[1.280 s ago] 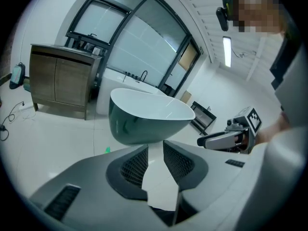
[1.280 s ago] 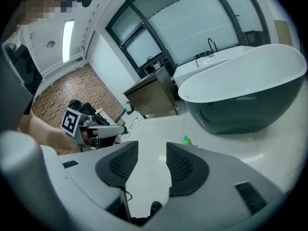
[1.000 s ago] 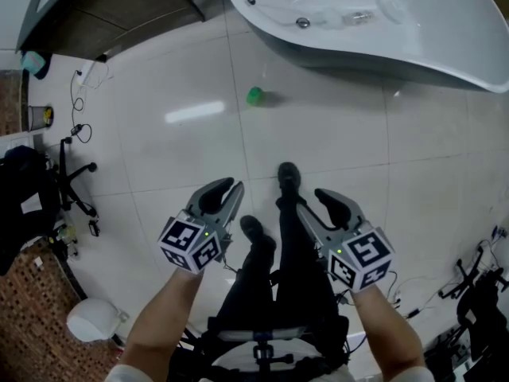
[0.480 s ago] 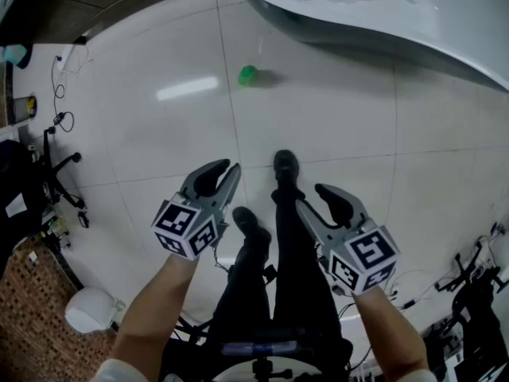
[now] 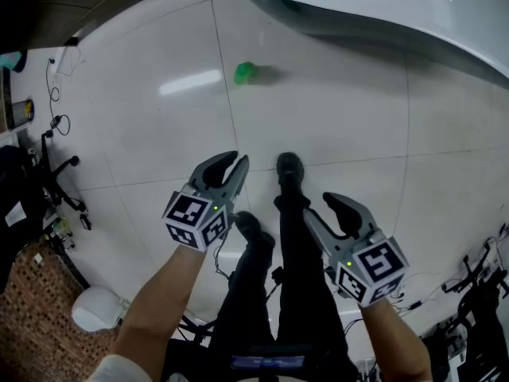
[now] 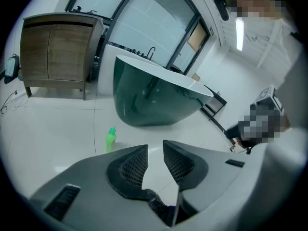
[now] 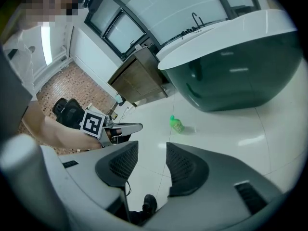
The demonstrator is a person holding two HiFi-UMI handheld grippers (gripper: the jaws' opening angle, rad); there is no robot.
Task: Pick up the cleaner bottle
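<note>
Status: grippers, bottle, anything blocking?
Open, empty: left gripper, right gripper. Green cleaner bottle standing on floor ahead, untouched. Only bare tile between.

A large bathtub (image 6: 154,100), white inside and dark green outside, stands on a glossy white tiled floor (image 5: 334,126); a tap (image 6: 150,52) rises from the tub's far rim; tall windows (image 6: 144,28) run behind the tub; a wooden cabinet (image 6: 57,52) on short legs stands left of the tub, near it but apart; farther from the tub on that side, loose cables (image 5: 57,122) and a black office chair (image 5: 60,180) sit at the floor's edge; well away from the tub lies a brown mosaic patch (image 5: 32,317), with a white rounded object (image 5: 94,310) beside it, possibly a bin; a black frame (image 6: 219,105) stands just beside the tub's other end.
</note>
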